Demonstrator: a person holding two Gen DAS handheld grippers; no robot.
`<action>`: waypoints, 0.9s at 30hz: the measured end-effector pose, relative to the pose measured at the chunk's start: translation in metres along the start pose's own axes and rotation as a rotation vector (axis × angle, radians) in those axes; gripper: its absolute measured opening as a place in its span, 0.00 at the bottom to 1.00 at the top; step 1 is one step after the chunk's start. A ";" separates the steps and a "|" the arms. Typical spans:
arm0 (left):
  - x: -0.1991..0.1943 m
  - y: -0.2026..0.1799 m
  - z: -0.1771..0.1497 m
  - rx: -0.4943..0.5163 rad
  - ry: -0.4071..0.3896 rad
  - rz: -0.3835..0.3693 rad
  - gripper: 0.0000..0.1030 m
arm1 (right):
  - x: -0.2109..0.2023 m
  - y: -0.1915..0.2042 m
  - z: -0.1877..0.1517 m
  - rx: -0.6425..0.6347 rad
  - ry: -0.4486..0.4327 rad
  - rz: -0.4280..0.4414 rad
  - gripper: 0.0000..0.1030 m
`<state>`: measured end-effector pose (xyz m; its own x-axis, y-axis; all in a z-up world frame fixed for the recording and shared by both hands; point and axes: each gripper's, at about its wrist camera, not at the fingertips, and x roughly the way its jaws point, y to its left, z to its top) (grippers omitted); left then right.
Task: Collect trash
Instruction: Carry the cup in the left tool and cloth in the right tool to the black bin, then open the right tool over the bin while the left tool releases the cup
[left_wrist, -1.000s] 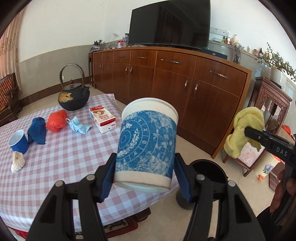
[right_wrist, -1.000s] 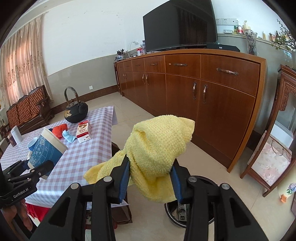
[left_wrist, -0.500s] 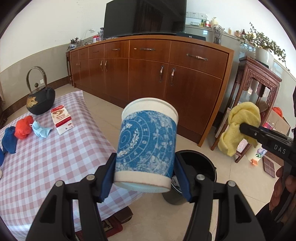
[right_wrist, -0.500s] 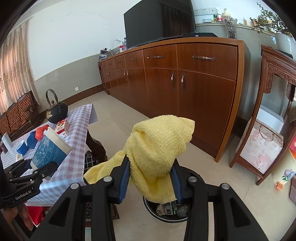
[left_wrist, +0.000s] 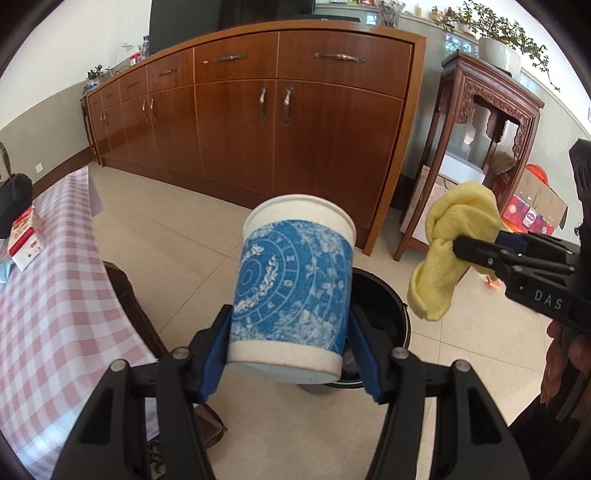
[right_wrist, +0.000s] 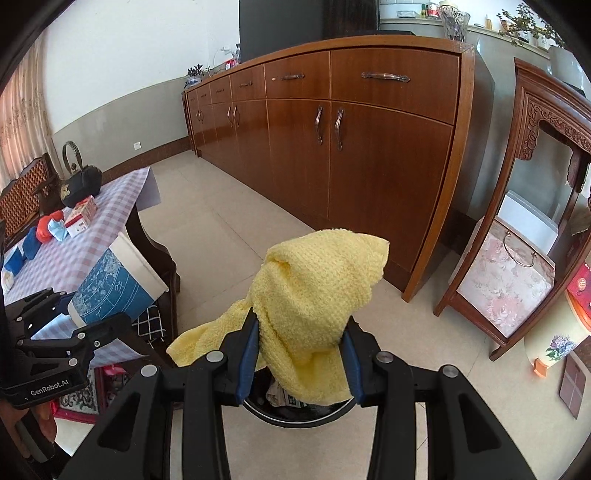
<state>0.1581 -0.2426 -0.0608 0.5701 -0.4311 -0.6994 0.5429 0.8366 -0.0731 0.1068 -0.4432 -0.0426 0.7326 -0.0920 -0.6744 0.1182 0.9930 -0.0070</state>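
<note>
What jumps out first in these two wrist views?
The blue-and-white paper cup fills the centre of the left view, clamped in the left gripper. A yellow cloth bulges from the right gripper in the right view. Both hang over a dark trash bin on the tiled floor, before the long wooden sideboard.

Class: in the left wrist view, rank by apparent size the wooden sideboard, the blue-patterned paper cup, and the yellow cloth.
1. Wooden sideboard, largest.
2. Blue-patterned paper cup, though enlarged by nearness to the camera.
3. Yellow cloth, smallest.
</note>
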 end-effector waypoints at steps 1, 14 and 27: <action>0.007 -0.002 -0.001 0.005 0.012 -0.007 0.60 | 0.006 -0.002 -0.002 -0.013 0.011 0.003 0.42; 0.088 -0.024 -0.008 0.019 0.166 -0.088 0.60 | 0.109 -0.026 -0.041 -0.143 0.245 0.085 0.42; 0.087 -0.003 -0.013 -0.069 0.176 0.042 1.00 | 0.160 -0.074 -0.036 0.050 0.325 0.032 0.97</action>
<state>0.1978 -0.2777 -0.1307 0.4715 -0.3351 -0.8157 0.4738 0.8764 -0.0862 0.1907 -0.5290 -0.1766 0.4853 -0.0240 -0.8740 0.1370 0.9894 0.0490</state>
